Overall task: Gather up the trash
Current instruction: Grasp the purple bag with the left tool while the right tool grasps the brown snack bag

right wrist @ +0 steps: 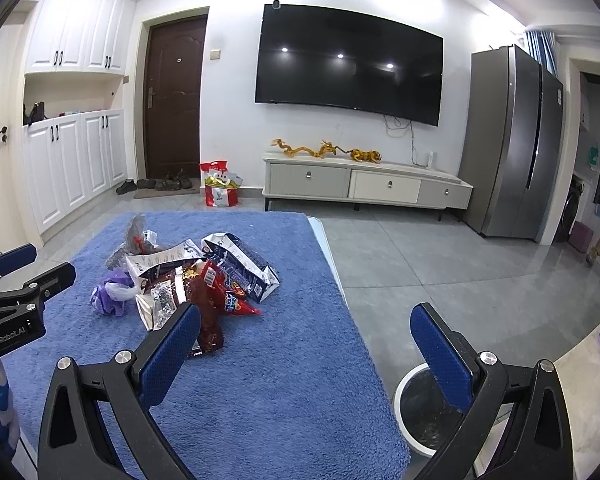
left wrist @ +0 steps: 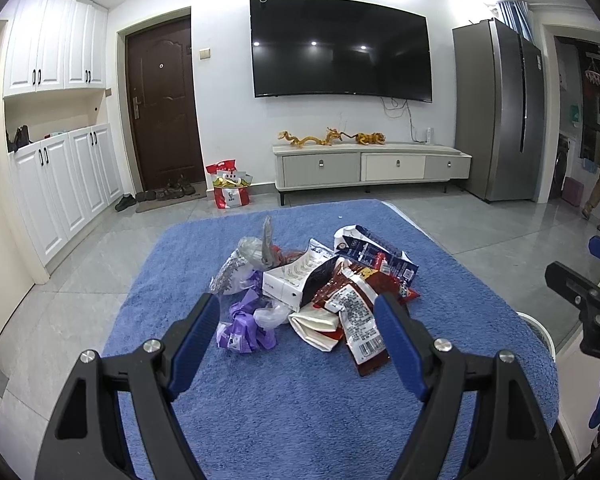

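Left gripper (left wrist: 298, 322) jaws wide, empty — red wrapper (left wrist: 356, 312) at twelve; right gripper (right wrist: 306, 336) agape, empty — bin (right wrist: 424, 412) at five; pinch one piece only.

A dark television (left wrist: 340, 46) hangs above a low cabinet (left wrist: 370, 166) bearing golden dragon figures (left wrist: 332, 138). A grey refrigerator (left wrist: 500, 112) stands right. Shoes (left wrist: 168, 192), apparently, lie by the brown door (left wrist: 162, 100).

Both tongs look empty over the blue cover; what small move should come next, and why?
Probably ease the left tongs forward and down onto the nearest red wrapper. Their jaws stand open and empty just short of the trash pile, that wrapper lies closest between them, and the white bin waits on the floor beside the table.
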A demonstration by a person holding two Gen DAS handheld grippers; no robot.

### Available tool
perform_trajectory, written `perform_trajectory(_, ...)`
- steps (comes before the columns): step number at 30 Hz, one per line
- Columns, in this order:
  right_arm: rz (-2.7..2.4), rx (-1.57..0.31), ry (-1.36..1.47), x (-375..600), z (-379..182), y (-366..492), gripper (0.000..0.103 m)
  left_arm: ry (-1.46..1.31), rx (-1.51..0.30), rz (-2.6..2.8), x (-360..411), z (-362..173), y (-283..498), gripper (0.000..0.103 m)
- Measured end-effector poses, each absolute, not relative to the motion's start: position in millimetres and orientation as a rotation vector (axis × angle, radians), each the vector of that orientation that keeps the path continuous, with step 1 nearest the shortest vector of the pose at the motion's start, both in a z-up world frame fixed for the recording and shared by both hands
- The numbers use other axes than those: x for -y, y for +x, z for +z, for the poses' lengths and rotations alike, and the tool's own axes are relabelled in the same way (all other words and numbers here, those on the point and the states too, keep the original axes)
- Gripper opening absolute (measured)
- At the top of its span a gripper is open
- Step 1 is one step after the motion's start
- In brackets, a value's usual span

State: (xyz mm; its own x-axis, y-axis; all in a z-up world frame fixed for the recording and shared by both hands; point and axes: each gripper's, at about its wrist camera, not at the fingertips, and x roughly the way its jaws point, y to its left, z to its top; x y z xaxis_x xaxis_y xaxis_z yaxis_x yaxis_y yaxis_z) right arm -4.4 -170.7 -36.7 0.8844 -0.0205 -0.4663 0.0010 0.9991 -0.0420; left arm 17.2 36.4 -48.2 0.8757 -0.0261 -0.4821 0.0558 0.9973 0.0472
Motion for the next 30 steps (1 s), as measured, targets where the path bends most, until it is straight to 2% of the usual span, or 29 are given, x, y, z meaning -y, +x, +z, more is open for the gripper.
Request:
perform_trajectory(13, 0.124, -0.519, -0.047, 153, -29, 9, 0.102, 0.01, -0.569, 0.009, -86, -65, 37, 0.079)
perform_trajectory(17, 0.219, -0.571, -0.013, 148, -33, 25, 0.094, -0.021, -0.605, 0.036, -116, -74, 43, 0.079)
perform_trajectory(20, 0.291, -0.634, -0.011, 138, -45, 46, 0.085, -0.051, -0.638, 0.033, -131, -80, 49, 0.079)
perform_trajectory(30, 0.425, -0.843, -0.009, 102, -111, 118, 0.085, -0.098, -0.725, -0.063, -134, -108, 72, 0.079)
